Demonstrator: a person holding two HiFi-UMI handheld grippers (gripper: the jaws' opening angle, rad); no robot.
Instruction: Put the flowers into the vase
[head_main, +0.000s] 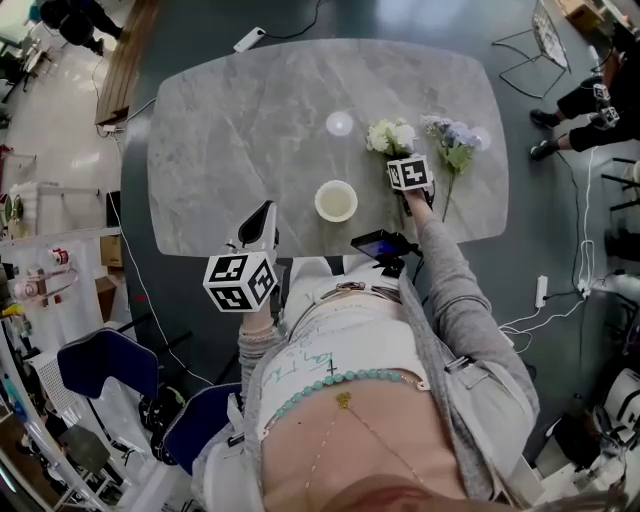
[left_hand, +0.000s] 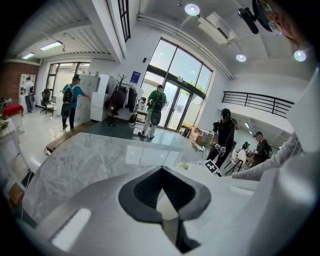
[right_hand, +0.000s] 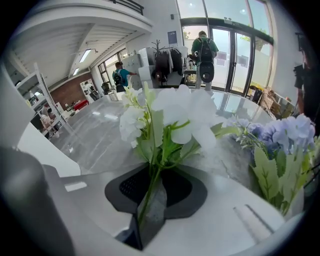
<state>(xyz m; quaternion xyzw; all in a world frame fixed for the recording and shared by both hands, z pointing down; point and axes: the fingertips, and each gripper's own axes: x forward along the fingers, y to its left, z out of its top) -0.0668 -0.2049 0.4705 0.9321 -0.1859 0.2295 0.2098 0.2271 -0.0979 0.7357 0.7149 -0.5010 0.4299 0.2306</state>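
One white bunch (right_hand: 182, 112) (between jaws)

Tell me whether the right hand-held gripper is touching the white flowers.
Touching. Right gripper view: the stem of the white flowers sits pinched between the jaws of the right hand-held gripper.

Bright daylight from tall windows (left_hand: 176, 95); glare spot on tabletop (head_main: 339, 123); fisheye warp, dark vignetted corners.

No legible text or numbers
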